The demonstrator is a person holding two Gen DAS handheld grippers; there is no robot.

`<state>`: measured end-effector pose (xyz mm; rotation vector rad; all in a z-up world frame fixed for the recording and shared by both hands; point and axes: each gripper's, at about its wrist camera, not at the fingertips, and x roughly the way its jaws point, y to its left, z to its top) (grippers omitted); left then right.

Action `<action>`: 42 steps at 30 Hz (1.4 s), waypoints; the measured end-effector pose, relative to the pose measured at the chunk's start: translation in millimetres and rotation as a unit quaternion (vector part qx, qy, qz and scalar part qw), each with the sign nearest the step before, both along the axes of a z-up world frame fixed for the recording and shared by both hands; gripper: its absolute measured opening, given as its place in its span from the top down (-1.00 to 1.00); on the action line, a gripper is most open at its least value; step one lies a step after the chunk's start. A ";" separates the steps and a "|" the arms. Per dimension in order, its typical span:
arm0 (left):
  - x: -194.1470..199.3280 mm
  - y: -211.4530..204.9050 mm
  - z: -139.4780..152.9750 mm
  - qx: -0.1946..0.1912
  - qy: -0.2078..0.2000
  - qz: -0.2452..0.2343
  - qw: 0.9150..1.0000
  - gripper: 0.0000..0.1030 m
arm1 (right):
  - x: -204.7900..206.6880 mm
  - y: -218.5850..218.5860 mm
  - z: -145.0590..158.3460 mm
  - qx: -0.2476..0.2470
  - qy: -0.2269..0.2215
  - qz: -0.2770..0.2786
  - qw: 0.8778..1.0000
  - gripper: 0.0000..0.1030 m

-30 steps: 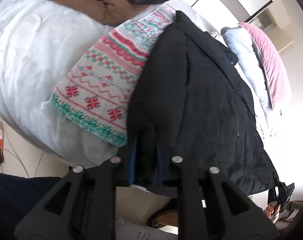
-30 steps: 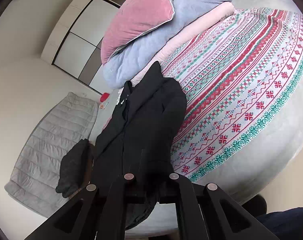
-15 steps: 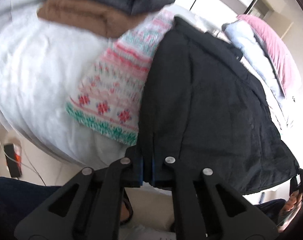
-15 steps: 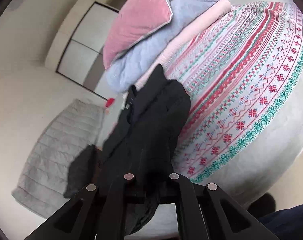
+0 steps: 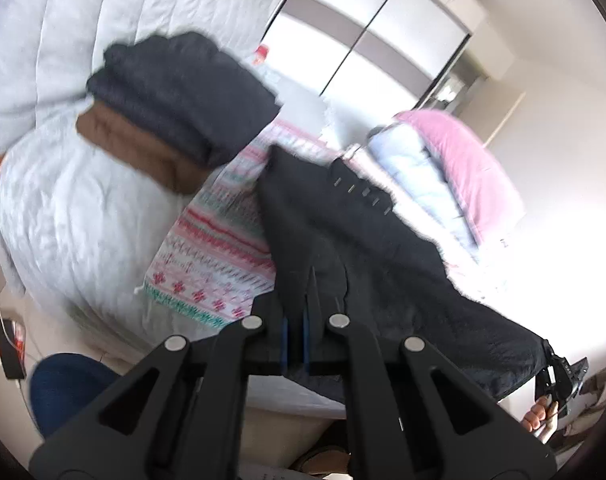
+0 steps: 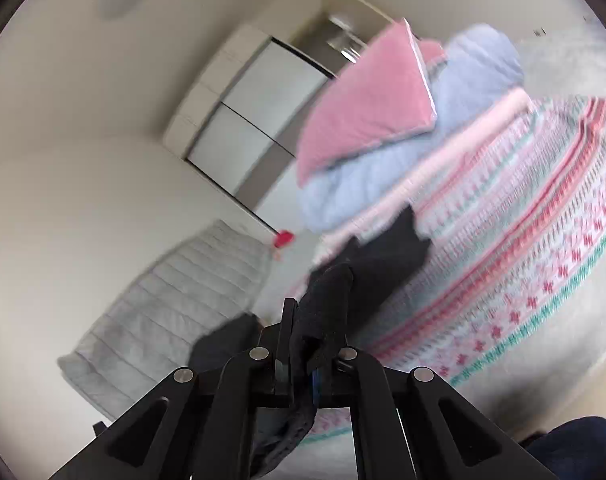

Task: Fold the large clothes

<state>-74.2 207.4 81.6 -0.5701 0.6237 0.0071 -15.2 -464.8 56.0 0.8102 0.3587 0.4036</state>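
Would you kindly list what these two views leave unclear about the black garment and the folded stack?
- Left wrist view: black garment near hem hidden behind the left gripper; folded stack motion-blurred.
- Right wrist view: garment's shape lost in blur, bunched at the right gripper; stack hidden.

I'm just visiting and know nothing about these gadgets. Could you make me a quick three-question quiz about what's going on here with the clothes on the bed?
1. True or false: the left gripper is shut on the black jacket.
2. What lies on top of the folded brown garment?
A. a pink velvet cushion
B. a folded dark grey garment
C. a red box
3. Fill in: the jacket lies over the red, white and green patterned ______.

Key: 1 true. 2 B, the folded dark grey garment. 3 blanket. The right gripper also pinches the jacket.
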 end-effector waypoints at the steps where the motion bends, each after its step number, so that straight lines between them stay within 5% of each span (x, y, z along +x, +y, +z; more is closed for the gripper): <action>1: -3.0 -1.3 8.1 0.005 -0.009 -0.001 1.000 0.88 | -5.2 -1.2 8.6 0.000 -0.010 -0.003 1.000 0.91; 7: 29.8 -5.8 16.9 0.026 -0.004 0.013 1.000 0.88 | 18.7 -1.0 17.4 -0.010 0.012 -0.016 1.000 0.91; 15: 115.1 -0.8 19.6 0.005 0.004 0.029 1.000 0.88 | 92.7 -8.6 6.5 0.021 0.034 -0.021 0.999 0.91; 20: 200.3 -1.1 28.1 0.031 0.019 0.054 0.998 0.88 | 174.2 5.7 23.9 0.011 0.036 -0.022 0.999 0.91; 28: 393.3 -9.8 19.4 0.100 0.094 0.092 0.986 0.88 | 373.0 30.4 14.1 -0.022 0.104 -0.049 0.993 0.91; 35: 553.8 -26.9 -50.0 0.175 0.192 0.100 0.960 0.87 | 541.6 65.1 -59.2 -0.075 0.222 -0.079 0.969 0.91; 42: 612.5 -15.1 -135.2 0.173 0.254 0.110 0.945 0.87 | 610.4 72.7 -138.0 -0.098 0.294 -0.105 0.945 0.90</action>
